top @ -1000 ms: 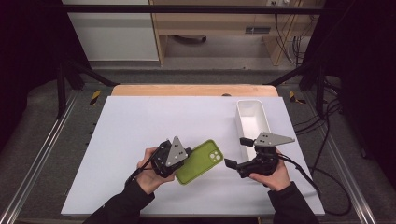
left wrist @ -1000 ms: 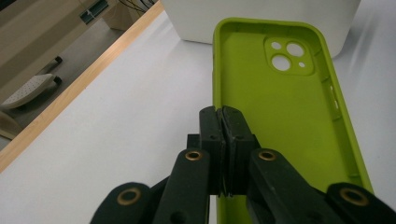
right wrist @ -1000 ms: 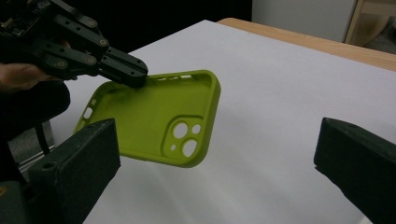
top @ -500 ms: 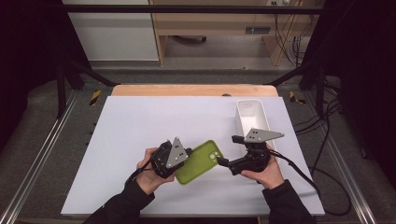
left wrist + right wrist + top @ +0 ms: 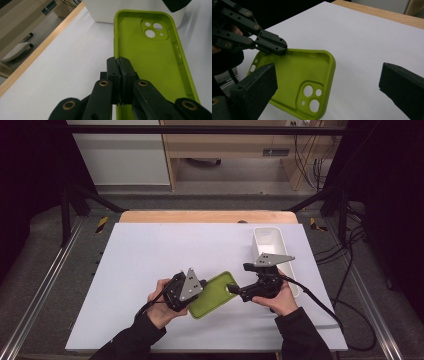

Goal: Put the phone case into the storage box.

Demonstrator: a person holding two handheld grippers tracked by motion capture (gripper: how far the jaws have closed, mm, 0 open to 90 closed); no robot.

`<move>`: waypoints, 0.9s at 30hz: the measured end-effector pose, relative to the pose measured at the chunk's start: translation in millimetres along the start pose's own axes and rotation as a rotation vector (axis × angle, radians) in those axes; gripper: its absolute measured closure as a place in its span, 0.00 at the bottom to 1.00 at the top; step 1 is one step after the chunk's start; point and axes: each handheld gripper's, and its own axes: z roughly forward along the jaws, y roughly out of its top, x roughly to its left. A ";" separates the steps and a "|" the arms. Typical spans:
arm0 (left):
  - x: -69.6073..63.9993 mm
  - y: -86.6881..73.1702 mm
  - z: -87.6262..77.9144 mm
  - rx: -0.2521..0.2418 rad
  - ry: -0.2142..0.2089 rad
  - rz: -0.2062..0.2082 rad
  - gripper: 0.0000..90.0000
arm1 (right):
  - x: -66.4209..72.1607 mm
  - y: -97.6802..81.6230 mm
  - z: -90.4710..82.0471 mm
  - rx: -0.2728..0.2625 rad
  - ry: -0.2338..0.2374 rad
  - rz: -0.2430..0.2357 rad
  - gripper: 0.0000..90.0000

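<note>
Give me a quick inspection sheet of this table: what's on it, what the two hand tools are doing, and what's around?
Surface: white sheet over a wooden table, unmarked.
Job's things: green phone case, empty, inner side facing the cameras, camera cut-outs at the end near the right gripper.
Clutter: white bin at the far right of the sheet; contents not visible.
Grippers: left gripper shut on the case's edge; right gripper open, jaws either side of the case's cut-out end.
Cables: a black one trails from each gripper; more hang at the far right.
Surroundings: metal frame rails, grey floor, wooden furniture beyond.
</note>
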 end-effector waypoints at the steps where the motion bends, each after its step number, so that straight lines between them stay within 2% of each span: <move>1: -0.2 0.1 0.0 -0.001 0.000 0.001 0.98 | 0.5 2.5 3.2 0.006 0.004 -0.002 0.04; 18: -2.0 2.0 -3.0 -0.017 0.006 0.009 0.98 | -4.8 8.4 17.0 0.059 0.046 0.020 0.12; 24: -3.3 2.4 -2.7 -0.019 0.004 0.016 0.98 | -6.6 7.7 19.4 0.085 0.073 0.031 0.17; 26: -3.4 2.5 -2.9 -0.019 0.004 0.016 0.98 | -6.6 7.5 20.1 0.091 0.083 0.036 0.23; 27: -3.4 2.5 -3.0 -0.020 0.004 0.016 0.98 | -6.6 7.5 20.1 0.091 0.083 0.036 0.23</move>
